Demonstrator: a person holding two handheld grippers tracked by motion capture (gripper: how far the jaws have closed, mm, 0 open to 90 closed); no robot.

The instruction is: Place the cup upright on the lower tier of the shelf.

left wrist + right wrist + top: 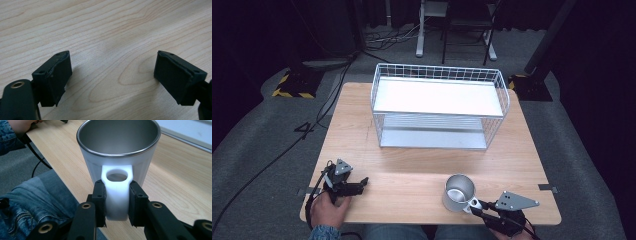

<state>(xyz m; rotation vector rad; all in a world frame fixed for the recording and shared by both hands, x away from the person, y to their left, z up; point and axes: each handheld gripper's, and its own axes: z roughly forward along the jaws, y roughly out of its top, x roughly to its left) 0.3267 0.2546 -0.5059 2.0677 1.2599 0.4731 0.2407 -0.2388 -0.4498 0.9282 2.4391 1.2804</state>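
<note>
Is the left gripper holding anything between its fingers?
No, the left gripper is open, and between its fingers there is just bare wooden table.

mug (458, 192) | white, steel-lined, empty | upright | table's near edge | handle toward person

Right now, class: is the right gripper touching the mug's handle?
Touching. The right gripper view shows the right gripper with both pads pressed against the mug's handle.

The left gripper (112, 75) hangs just over the table (105, 30). Its black jaws stand wide apart with bare wood between them. Nothing is held between its pads (58, 77).
</note>
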